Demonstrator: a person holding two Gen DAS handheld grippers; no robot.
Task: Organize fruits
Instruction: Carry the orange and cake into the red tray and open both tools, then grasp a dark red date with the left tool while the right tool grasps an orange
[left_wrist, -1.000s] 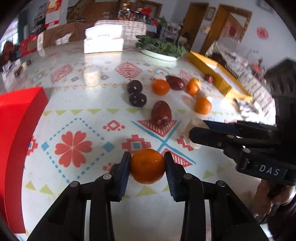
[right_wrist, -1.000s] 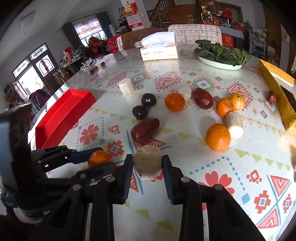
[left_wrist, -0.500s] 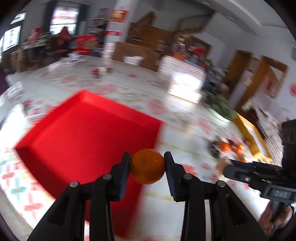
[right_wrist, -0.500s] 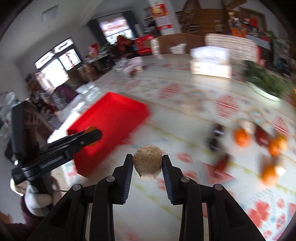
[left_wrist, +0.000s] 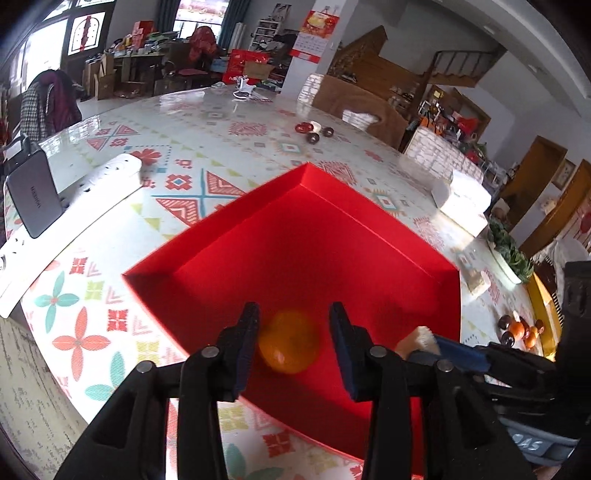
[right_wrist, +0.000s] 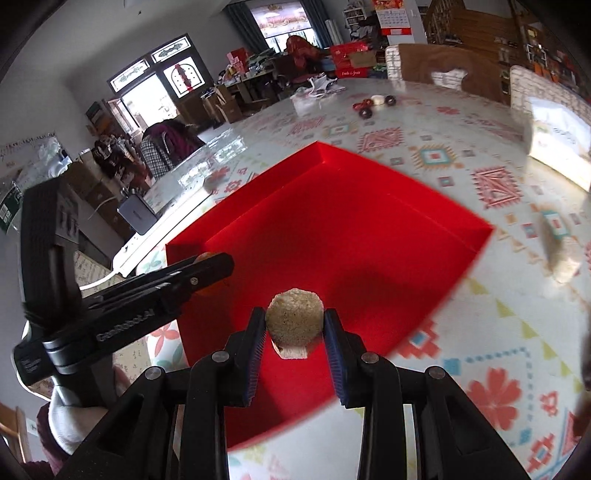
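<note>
Left gripper (left_wrist: 293, 341) above red box (left_wrist: 332, 229), jaws parted wide, blurred orange (left_wrist: 289, 341) loose between them, touching neither. Right gripper (right_wrist: 294, 328) clamps tan cork-like chunk (right_wrist: 294, 319) over box's near corner.

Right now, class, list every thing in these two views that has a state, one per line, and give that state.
left gripper: open, over the red box
orange: blurred, loose between the open fingers
right gripper: shut on the tan cylinder
tan cylinder: held above the red box
red box: open-topped, on the table
</note>
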